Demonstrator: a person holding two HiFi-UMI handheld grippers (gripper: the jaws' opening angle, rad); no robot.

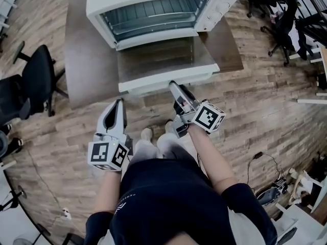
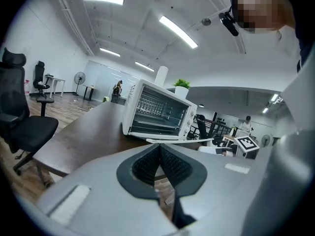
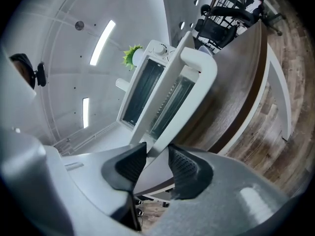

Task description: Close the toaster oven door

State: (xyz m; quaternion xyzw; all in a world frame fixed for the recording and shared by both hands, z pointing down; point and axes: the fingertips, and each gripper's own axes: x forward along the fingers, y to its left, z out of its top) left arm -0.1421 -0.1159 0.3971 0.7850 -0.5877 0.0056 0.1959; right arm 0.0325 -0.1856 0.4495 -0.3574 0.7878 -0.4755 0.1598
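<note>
Two tongs are facing the folded-down toaster oven door [image 1: 163, 60]: left tongs [image 1: 120, 102] clenched empty, right tongs [image 1: 172, 84] released, straddling its front edge. Lifting that edge evenly upward is likely serving best.

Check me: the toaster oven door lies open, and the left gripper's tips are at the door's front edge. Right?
No: the right gripper is at the front edge of the open toaster oven door; the left gripper is apart from it. The head view shows it.
</note>
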